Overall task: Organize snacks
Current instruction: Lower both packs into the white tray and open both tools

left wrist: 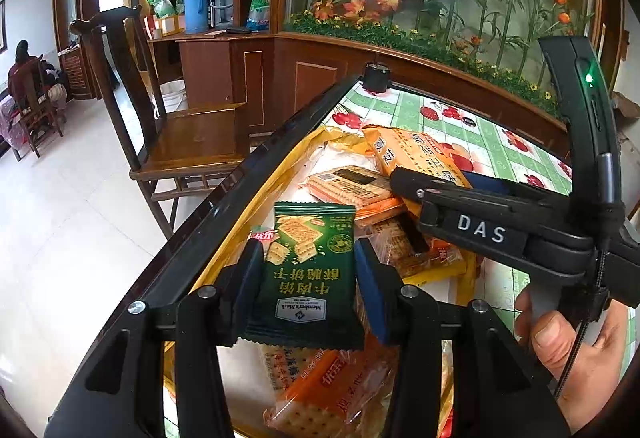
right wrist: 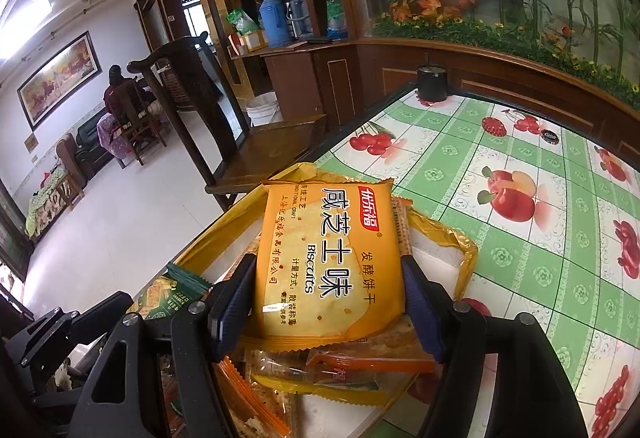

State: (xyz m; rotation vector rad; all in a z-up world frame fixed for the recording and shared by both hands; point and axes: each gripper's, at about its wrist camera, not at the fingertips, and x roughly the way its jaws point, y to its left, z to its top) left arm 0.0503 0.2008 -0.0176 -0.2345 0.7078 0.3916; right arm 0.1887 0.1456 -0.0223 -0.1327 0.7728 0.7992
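Tilting downward, left tongs clamp green packet; right tongs grip yellow packet.

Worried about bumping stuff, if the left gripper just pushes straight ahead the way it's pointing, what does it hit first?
Probably the clear-wrapped cracker packs piled in the yellow bag, just beyond the green cracker packet that the left gripper holds. Depth is hard to judge here.

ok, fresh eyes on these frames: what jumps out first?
The green cracker packet pinched in the left gripper, and the yellow biscuit packet between the right gripper's fingers. Both sit over a heap of snack packs at the edge of the fruit-print tablecloth.
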